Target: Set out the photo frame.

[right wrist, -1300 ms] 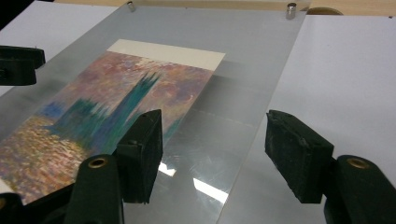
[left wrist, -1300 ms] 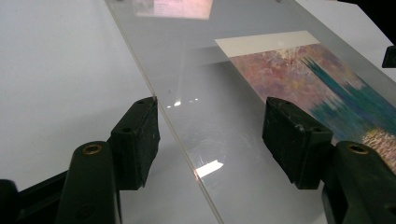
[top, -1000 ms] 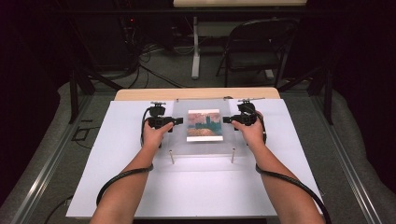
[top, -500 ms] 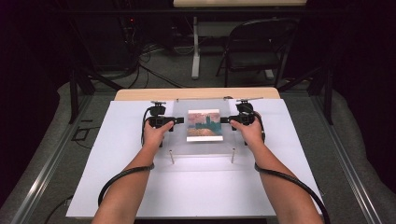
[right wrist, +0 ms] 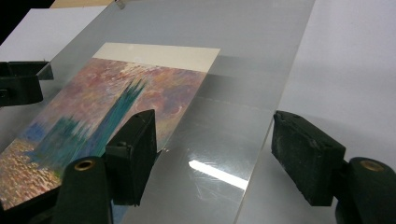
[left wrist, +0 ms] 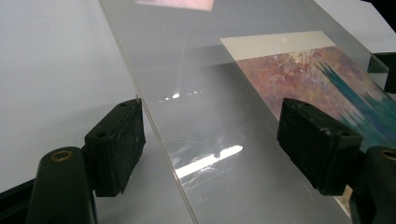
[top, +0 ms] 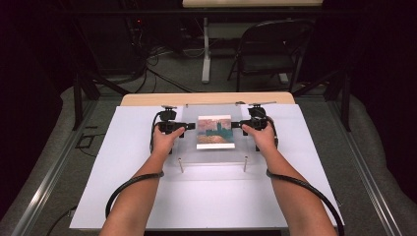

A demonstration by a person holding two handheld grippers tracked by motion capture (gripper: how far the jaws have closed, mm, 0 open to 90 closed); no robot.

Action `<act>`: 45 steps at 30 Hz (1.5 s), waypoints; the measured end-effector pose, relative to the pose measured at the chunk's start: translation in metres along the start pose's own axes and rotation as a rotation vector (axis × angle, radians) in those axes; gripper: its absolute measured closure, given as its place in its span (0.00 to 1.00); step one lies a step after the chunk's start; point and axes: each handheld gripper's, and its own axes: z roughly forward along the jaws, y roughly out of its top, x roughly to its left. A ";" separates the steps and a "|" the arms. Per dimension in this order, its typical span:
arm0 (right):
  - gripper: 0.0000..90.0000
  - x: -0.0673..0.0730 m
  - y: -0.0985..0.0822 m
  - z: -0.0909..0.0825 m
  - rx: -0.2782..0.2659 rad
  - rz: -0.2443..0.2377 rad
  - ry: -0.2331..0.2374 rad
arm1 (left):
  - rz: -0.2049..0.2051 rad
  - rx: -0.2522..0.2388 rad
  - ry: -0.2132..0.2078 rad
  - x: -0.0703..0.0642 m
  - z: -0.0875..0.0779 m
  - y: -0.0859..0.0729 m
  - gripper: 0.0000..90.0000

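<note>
A clear plastic sheet [top: 212, 155] rests on short posts above a painted picture [top: 215, 132] of a teal tower against a pink sky. My left gripper [top: 189, 126] is at the sheet's left edge and my right gripper [top: 236, 125] at its right edge. In the left gripper view the sheet's edge [left wrist: 161, 140] runs between the jaws of the left gripper [left wrist: 215, 149], which stand apart from it. In the right gripper view the right gripper [right wrist: 219, 158] straddles the sheet [right wrist: 243, 93] the same way, beside the picture [right wrist: 116, 102]. Both pairs of jaws have just been opening and stand open.
The sheet and picture lie on a white board [top: 128, 162] over a wooden table [top: 147, 100]. Two metal posts [top: 181, 164] stand at the sheet's near edge. A folding chair [top: 270, 54] and cables are on the floor beyond the table.
Both hands stay at the sheet's edges. The right gripper has edged slightly toward the picture.
</note>
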 end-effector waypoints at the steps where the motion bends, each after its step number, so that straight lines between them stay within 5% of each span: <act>1: 0.34 0.000 0.001 0.000 0.003 0.004 0.000 | -0.010 -0.003 -0.002 0.000 0.001 0.000 0.24; 12: 0.32 -0.001 0.002 0.003 0.003 0.002 0.004 | -0.050 0.017 -0.025 0.001 0.005 0.002 0.23; 18: 0.32 -0.003 0.002 0.006 0.020 0.053 0.029 | -0.059 0.022 -0.029 0.001 0.005 0.001 0.24; 45: 0.36 0.003 0.007 0.000 0.027 0.041 0.002 | -0.092 0.005 -0.045 0.004 -0.003 0.004 0.35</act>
